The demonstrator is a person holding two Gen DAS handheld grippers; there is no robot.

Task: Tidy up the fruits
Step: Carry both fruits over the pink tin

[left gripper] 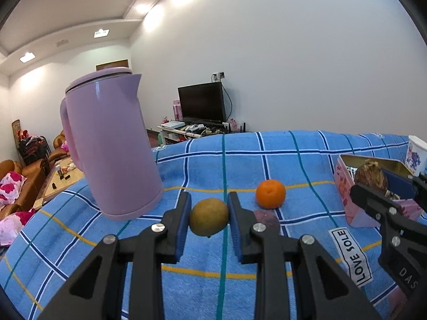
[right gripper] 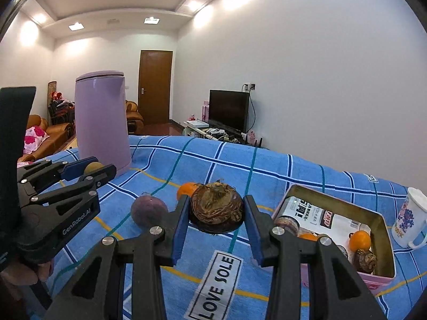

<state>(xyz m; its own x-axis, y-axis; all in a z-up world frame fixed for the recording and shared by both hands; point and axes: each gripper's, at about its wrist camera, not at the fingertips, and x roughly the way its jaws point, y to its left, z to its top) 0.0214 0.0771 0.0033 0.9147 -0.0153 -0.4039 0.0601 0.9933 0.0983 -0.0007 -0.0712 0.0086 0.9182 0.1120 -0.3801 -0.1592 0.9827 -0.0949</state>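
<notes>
My left gripper (left gripper: 209,217) is shut on a yellow-green round fruit (left gripper: 209,216) just above the blue checked cloth; it also shows in the right wrist view (right gripper: 92,169). My right gripper (right gripper: 216,213) is shut on a brown scaly bulb-like fruit (right gripper: 216,208), held above the cloth left of the pink tin box (right gripper: 384,242). The tin holds an orange (right gripper: 360,240), a brown bulb (right gripper: 365,260) and other pieces. An orange (left gripper: 270,193) and a purple fruit (right gripper: 149,211) lie on the cloth.
A tall lilac jug (left gripper: 112,146) stands at the left on the cloth. A white flowered mug (right gripper: 411,221) stands right of the tin. A "LOVE SOLE" label (right gripper: 216,288) is sewn on the cloth. A TV and sofas are behind.
</notes>
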